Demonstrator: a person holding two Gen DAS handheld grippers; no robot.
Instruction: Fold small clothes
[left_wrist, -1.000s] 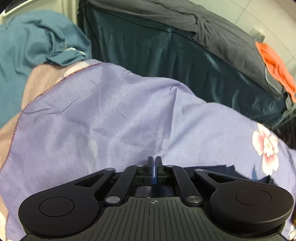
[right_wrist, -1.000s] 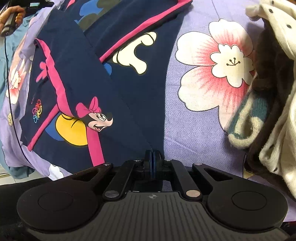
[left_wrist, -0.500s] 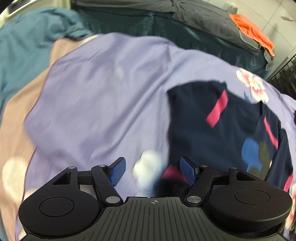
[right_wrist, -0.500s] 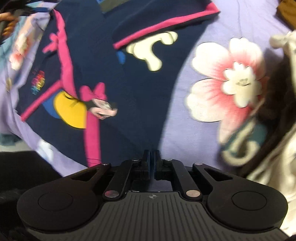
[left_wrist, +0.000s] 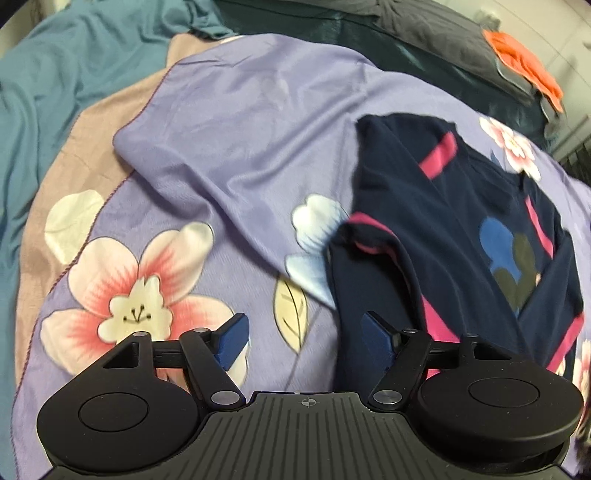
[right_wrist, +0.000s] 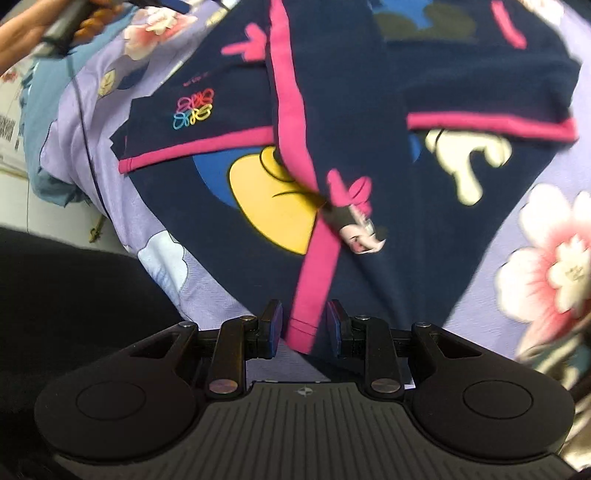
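Observation:
A small navy garment with pink trim and a cartoon mouse print (right_wrist: 351, 140) lies partly folded on a lilac flowered sheet (left_wrist: 240, 129). It also shows in the left wrist view (left_wrist: 461, 229), at the right. My left gripper (left_wrist: 304, 338) is wide open and empty, just above the sheet beside the garment's near edge. My right gripper (right_wrist: 304, 326) is open, its blue pads on either side of a pink-trimmed edge of the garment without pinching it.
A teal blanket (left_wrist: 55, 74) lies at the far left. A dark duvet with an orange cloth (left_wrist: 524, 62) lies at the back right. A hand holding the other gripper (right_wrist: 55, 22) shows at top left of the right wrist view.
Both grippers have opened: the left let go of the garment first and pulled back, then the right opened. The garment now lies folded over on the sheet.

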